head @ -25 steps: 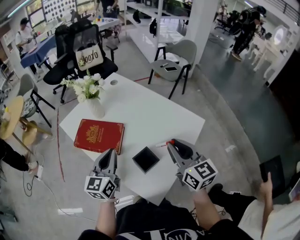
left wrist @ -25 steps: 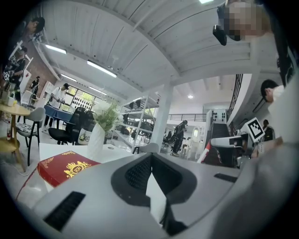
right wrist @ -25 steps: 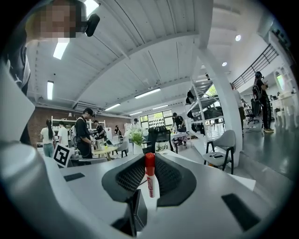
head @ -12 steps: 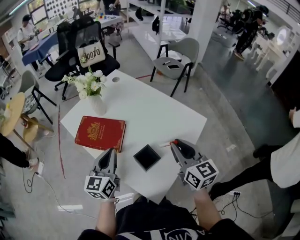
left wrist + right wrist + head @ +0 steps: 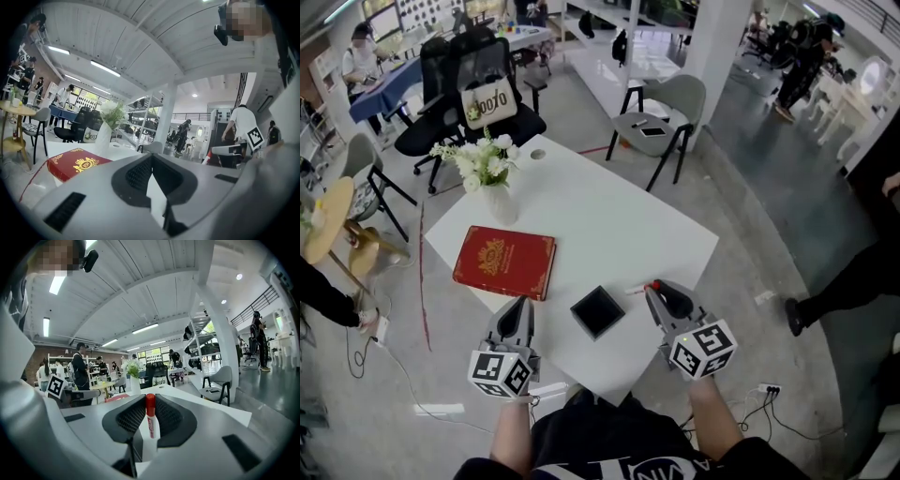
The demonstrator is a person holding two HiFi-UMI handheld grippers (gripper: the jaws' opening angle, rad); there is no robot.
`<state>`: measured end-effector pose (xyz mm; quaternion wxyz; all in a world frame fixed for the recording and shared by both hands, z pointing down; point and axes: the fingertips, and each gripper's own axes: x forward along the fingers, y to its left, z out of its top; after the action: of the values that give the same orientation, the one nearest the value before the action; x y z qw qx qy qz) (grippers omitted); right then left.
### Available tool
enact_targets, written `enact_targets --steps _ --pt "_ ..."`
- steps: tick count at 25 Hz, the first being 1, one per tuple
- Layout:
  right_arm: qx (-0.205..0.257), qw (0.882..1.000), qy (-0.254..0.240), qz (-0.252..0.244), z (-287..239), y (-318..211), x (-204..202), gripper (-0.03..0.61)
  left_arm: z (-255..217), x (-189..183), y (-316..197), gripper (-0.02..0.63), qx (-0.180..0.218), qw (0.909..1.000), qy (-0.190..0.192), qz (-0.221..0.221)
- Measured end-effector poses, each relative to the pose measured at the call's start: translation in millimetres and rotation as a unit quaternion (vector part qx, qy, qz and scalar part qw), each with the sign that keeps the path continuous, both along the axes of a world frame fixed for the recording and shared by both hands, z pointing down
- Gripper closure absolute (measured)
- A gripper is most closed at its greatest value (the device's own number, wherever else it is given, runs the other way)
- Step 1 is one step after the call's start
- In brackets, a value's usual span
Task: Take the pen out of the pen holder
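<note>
The pen [image 5: 150, 425], white-bodied with a red cap, is out of the pen holder [image 5: 597, 311] and pinched between the jaws of the right tool [image 5: 654, 289], its red cap showing just at the jaw tips in the right gripper view. The jaws have narrowed onto the barrel from both sides. The holder, a small black square box with its open top up, stands on the white surface [image 5: 609, 225] near the front edge, just to the left of that tool and apart from it. On the holder's other side the left tool [image 5: 521, 306] hovers level at the front edge of the surface, its jaws brought together at the tips with nothing between them. Beyond it a red book [image 5: 504, 262] with gold ornament lies flat, and further back a white vase of pale flowers [image 5: 492, 178] stands near the far left corner. A grey chair [image 5: 661, 127] sits past the far side, with black office chairs [image 5: 473, 89] behind the vase.
</note>
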<state>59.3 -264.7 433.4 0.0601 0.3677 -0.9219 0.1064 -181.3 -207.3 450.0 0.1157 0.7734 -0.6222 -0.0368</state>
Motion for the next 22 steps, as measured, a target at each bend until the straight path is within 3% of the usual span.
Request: enact_targets --steps 22 --pt "-0.013 1.000 0.015 0.002 20 -2 2 0.508 11 -8 8 0.611 -0.015 0.9998 0.001 -0.013"
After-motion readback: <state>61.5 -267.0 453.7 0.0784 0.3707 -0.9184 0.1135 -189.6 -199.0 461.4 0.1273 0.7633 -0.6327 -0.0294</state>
